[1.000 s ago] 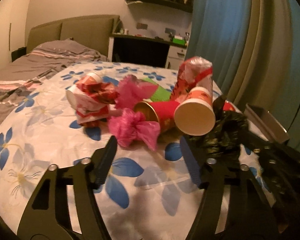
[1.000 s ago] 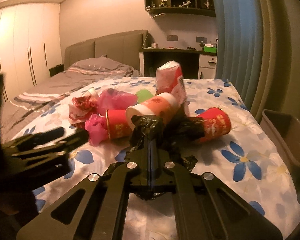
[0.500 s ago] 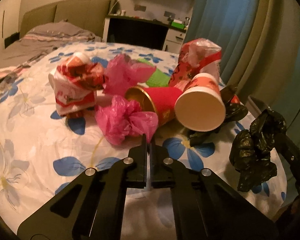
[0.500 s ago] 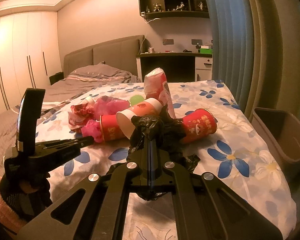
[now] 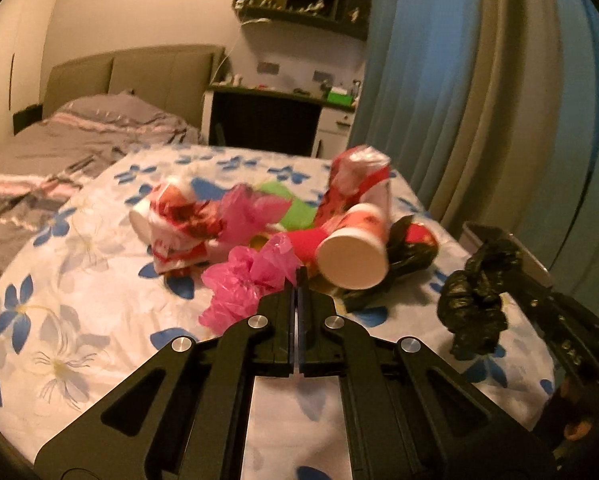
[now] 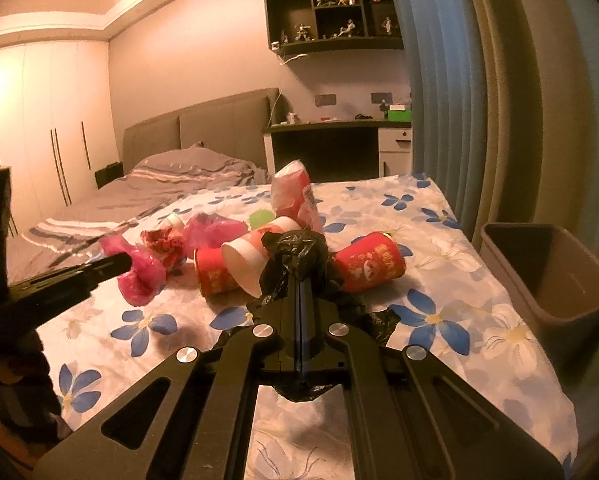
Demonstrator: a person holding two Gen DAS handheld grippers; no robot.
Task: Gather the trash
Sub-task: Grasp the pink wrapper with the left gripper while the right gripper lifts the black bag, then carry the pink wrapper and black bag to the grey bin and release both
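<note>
A: Holding anything yet?

B: Right gripper (image 6: 299,280) fingers are clamped on the black bag (image 6: 295,252); left gripper (image 5: 298,280) fingers pinch the pink bag (image 5: 251,280), just lifted.

A: Best move?

B: Probably keep both grips firm and swing them to the bin (image 6: 547,272), which stands right of the cup pile (image 6: 259,256) beside the bed (image 6: 439,320).

Crumpled pink plastic bag (image 5: 255,280) lies on the flower-print bed (image 5: 79,312) left of the tipped white paper cup (image 5: 353,258), grey plastic bin (image 6: 555,276) beside the bed's right edge.
</note>
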